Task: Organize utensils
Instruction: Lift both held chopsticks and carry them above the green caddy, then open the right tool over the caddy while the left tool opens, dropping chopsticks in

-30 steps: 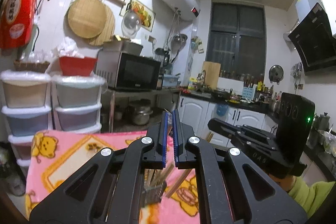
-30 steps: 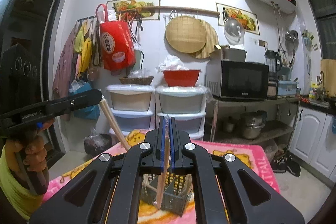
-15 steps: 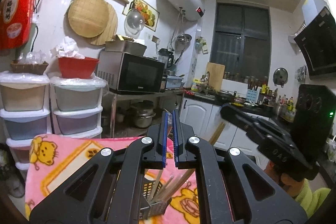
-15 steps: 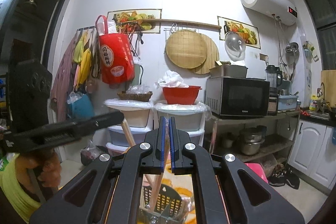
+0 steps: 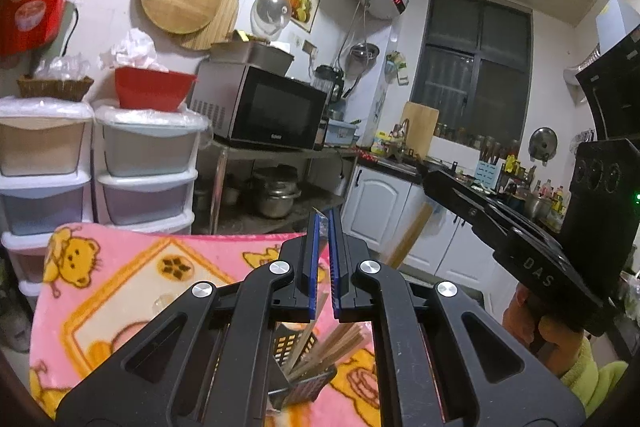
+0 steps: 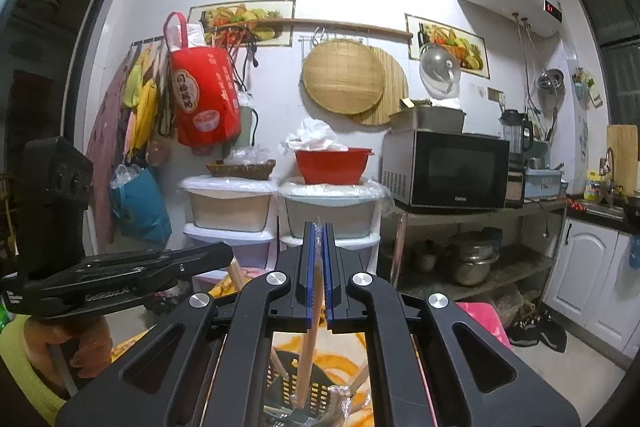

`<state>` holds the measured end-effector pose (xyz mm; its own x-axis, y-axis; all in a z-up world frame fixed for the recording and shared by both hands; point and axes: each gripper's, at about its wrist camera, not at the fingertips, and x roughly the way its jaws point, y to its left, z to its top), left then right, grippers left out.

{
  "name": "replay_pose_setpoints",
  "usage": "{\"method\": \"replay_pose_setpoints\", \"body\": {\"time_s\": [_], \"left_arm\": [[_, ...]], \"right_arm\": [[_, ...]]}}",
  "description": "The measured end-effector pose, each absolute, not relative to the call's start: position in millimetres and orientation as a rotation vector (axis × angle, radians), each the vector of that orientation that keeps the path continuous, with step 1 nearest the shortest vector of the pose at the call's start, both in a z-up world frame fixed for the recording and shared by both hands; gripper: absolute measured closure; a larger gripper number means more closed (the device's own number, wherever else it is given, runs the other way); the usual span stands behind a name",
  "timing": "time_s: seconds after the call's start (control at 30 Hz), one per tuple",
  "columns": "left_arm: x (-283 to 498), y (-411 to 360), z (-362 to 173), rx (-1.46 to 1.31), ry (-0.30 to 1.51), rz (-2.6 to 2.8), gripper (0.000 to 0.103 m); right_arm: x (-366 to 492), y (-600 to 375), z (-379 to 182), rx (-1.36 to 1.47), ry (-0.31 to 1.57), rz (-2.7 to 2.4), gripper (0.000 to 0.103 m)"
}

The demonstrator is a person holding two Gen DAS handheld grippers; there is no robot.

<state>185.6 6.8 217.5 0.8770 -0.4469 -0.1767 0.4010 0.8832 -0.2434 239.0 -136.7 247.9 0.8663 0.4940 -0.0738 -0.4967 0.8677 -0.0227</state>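
While both your hands are drifting sideways above the utensil basket (image 6: 308, 393), your right gripper (image 6: 318, 267) is staying clamped on a chopstick (image 6: 308, 351) and your left gripper (image 5: 324, 263) is pinching another, so neither is being dropped in yet.

The right gripper (image 6: 318, 259) is clamped on a wooden chopstick (image 6: 310, 343) that slants down into the black slotted utensil basket (image 6: 308, 393) directly below it. To its left, the left gripper (image 6: 224, 253) pinches another chopstick (image 6: 236, 273).
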Motion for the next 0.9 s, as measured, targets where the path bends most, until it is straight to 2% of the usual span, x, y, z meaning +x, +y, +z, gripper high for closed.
{"method": "replay_pose_setpoints", "body": {"time_s": [0.9], "left_arm": [[239.3, -2.0, 152.4, -0.213, 0.421, -0.421, 0.101]], "right_arm": [[298.3, -113.5, 177.2, -0.069, 0.279, 0.492, 0.099]]}}
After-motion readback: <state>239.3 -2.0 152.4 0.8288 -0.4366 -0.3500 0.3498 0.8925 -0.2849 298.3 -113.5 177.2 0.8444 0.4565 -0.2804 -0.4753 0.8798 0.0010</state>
